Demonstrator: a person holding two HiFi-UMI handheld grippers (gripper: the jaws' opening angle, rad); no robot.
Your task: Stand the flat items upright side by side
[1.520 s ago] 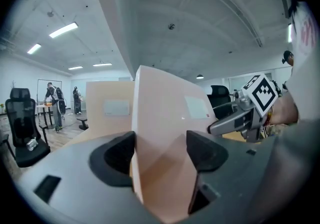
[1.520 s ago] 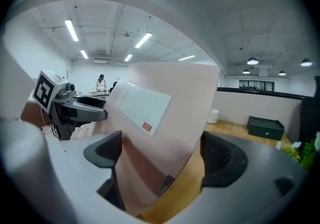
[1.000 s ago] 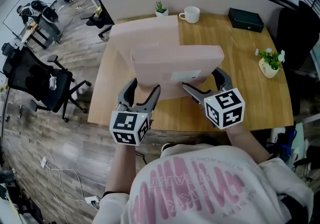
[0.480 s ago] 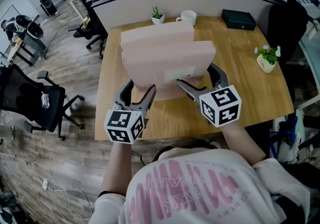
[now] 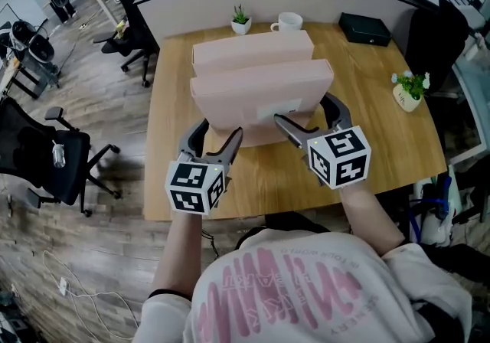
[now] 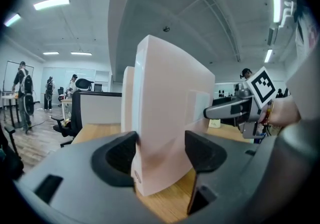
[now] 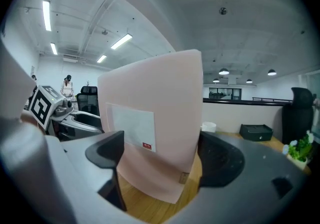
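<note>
The left gripper (image 5: 220, 135) is clamping the left end of the near pink box (image 5: 260, 93), and the right gripper (image 5: 305, 112) is clamping its right end. The box is being held upright over the middle of the wooden table (image 5: 383, 127), just in front of the far pink box (image 5: 253, 49), which is also standing upright.

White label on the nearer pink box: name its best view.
The right gripper view: the label on the box faces it, large, with a red mark. The head view shows a small pale patch; the left gripper view, a faint oblique rectangle.

White T-shirt (image 5: 306, 295) with pink print; grey left gripper (image 5: 217, 133) and right gripper (image 5: 305, 110), black-and-white marker cubes (image 5: 195, 188).
</note>
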